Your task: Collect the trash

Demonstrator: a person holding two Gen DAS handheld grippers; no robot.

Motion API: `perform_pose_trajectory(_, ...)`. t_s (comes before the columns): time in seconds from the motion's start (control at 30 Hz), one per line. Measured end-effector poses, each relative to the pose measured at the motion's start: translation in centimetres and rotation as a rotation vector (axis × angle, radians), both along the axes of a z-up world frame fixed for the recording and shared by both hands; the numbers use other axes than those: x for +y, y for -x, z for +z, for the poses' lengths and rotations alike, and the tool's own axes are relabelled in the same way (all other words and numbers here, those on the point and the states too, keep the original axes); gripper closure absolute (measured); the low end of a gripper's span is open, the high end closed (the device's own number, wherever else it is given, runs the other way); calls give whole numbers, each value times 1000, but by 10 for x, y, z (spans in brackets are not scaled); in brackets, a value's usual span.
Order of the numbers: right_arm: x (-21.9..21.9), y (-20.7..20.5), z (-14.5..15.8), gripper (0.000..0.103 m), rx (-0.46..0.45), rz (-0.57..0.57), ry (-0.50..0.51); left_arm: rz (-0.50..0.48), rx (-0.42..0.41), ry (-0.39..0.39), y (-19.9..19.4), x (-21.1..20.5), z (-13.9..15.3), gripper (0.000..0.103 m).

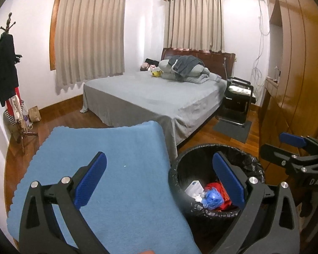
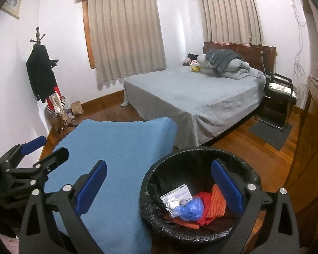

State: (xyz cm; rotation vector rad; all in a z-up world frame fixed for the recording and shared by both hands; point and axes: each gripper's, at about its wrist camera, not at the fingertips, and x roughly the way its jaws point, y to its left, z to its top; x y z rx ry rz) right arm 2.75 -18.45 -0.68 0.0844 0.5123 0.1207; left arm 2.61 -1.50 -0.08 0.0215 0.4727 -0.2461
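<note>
A round bin with a black liner [image 1: 180, 163] [image 2: 150, 175] stands on the wooden floor beside a surface under a blue cloth [image 1: 116, 169] [image 2: 120, 152]. Inside lie a white box [image 2: 176, 193], crumpled paper [image 2: 172, 204], a blue plastic wad [image 1: 211, 199] [image 2: 189, 209] and red and orange wrappers [image 2: 217, 201]. My left gripper [image 1: 159, 182] is open and empty over the cloth's right edge and the bin. My right gripper [image 2: 159, 184] is open and empty above the bin. Each gripper shows at the edge of the other's view.
A bed with a grey sheet [image 1: 159, 97] stands behind the bin. A black chair [image 1: 237, 101] and a grey mat [image 1: 233, 129] lie to its right. Wooden wardrobes [image 1: 296, 74] line the right side. A coat rack [image 1: 8, 74] with bags stands at the left wall.
</note>
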Motion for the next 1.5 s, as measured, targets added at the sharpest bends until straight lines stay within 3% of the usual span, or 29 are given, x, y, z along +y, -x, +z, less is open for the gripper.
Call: perform_pose_trajectory(1.5, 6, 6, 6, 6, -23, 5, 1, -6, -41, 11, 12, 0, 12, 6)
